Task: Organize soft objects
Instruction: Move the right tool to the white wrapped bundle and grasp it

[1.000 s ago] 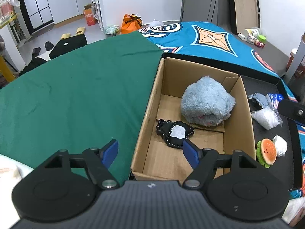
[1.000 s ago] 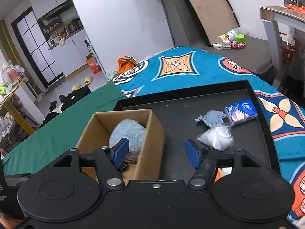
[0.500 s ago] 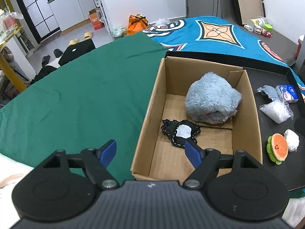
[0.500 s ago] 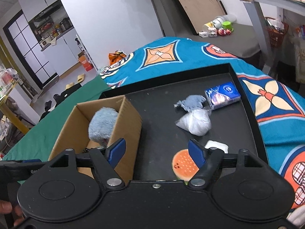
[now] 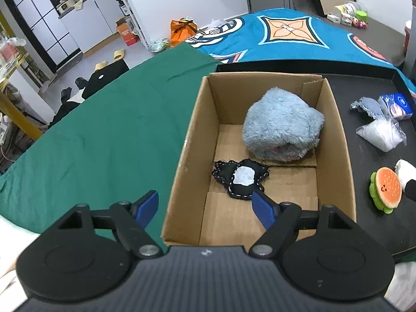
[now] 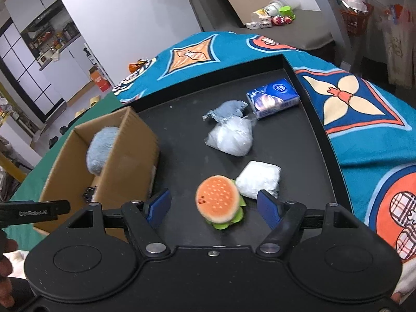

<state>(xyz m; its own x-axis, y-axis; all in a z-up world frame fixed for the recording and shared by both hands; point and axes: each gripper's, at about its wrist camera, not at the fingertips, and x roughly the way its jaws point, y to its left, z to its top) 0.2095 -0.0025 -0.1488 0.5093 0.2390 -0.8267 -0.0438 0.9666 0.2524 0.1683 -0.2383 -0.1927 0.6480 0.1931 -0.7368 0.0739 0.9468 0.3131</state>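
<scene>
A cardboard box (image 5: 182, 153) (image 6: 130, 156) stands on the left of a black tray (image 6: 299, 143). In it lie a fluffy blue plush (image 5: 282, 126) (image 6: 100, 147) and a black stitched pad (image 5: 240, 178). My left gripper (image 5: 205, 208) is open and empty over the box's near left corner. A burger plush (image 6: 219, 202) (image 5: 386, 191) lies on the tray. My right gripper (image 6: 214, 205) is open, above the burger plush, which shows between its fingers. Beside it lie a white wrapped pack (image 6: 260, 179), a clear bag of white stuff (image 6: 231, 137), a grey-blue cloth (image 6: 226, 110) and a blue tissue pack (image 6: 273, 97).
The tray rests on a blue patterned blanket (image 6: 351, 104) next to a green cloth (image 5: 91, 130). The tray's raised rim (image 6: 319, 119) runs along the right. Floor clutter and cabinets lie beyond the far edge.
My right gripper has moved right and down, away from the box, to over the burger plush. My left gripper has drawn back slightly and stays open over the box.
</scene>
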